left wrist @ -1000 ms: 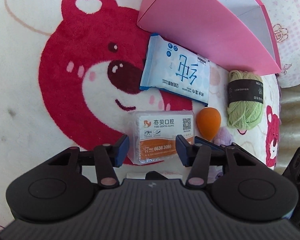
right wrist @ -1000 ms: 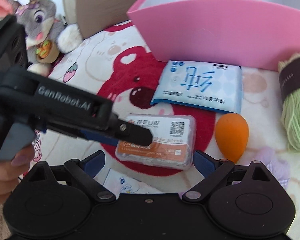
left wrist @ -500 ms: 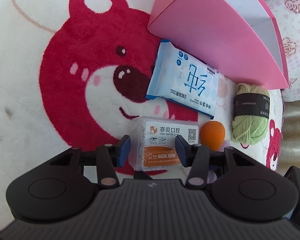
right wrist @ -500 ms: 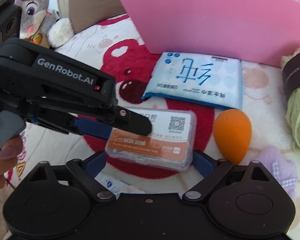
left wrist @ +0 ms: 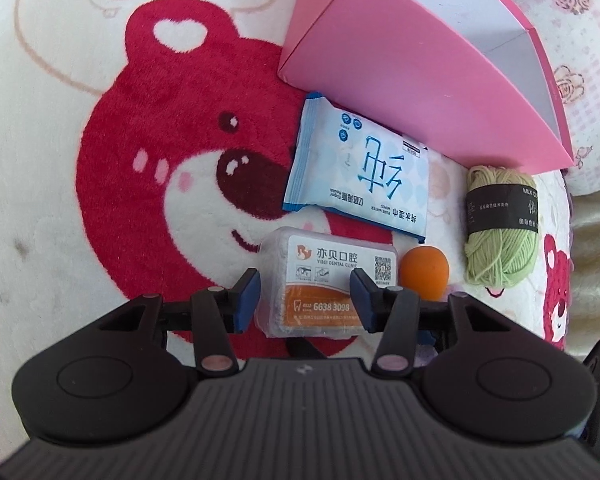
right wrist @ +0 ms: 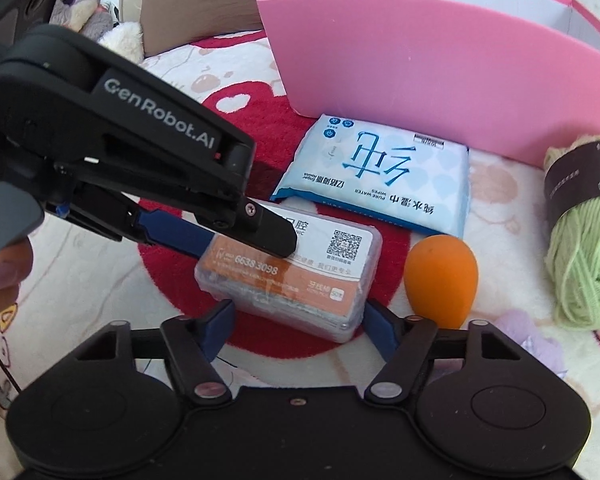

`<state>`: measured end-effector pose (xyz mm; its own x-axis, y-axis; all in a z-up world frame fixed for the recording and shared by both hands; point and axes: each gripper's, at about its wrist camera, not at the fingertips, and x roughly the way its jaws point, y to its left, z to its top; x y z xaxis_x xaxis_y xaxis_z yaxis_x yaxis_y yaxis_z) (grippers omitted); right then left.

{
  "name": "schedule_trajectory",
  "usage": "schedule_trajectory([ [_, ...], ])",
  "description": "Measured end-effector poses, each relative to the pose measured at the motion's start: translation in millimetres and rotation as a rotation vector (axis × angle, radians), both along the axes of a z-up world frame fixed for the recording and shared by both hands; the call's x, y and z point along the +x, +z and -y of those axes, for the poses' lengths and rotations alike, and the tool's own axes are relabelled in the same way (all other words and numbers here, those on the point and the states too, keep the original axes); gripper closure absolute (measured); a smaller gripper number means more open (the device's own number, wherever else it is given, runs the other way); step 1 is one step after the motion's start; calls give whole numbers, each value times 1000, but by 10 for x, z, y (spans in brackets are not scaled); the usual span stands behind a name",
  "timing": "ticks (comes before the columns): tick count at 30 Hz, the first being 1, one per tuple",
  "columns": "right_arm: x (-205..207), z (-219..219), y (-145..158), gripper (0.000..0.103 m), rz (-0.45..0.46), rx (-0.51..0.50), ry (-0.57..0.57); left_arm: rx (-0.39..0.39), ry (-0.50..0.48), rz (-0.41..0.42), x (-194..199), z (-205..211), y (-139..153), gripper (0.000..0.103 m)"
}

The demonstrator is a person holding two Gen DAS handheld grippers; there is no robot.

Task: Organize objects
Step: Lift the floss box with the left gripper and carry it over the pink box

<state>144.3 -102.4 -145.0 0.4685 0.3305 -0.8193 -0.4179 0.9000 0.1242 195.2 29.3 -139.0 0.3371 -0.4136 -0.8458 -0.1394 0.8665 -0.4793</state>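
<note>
Closing lately, right gripper [right wrist: 298,330] jaws flank the floss box [right wrist: 296,276], ungripped; left gripper [left wrist: 305,300] clamps its 9 o'clock end, steadying it.

You have a clear plastic box with an orange and white clinic label [right wrist: 296,276] lying flat on the red bear print, its near end tilted a little toward you. Just beside it sits a small orange egg-shaped sponge [right wrist: 441,276], with a flat blue and white pack of wet wipes [right wrist: 376,176] behind both and a skein of light green yarn with a dark paper band [right wrist: 580,232] off at the side. Your open pink cardboard box with a white inside [right wrist: 440,64] stands upright behind the wipes, close against the pack's far edge.
</note>
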Motion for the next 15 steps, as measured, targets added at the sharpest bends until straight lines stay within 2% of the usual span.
schedule_trajectory([
  [7,-65,-68,94,33,71,-49,16,32,-29,62,-69,64,138,55],
  [15,-198,6,266,33,133,-61,20,87,-72,161,-227,153,387,55],
])
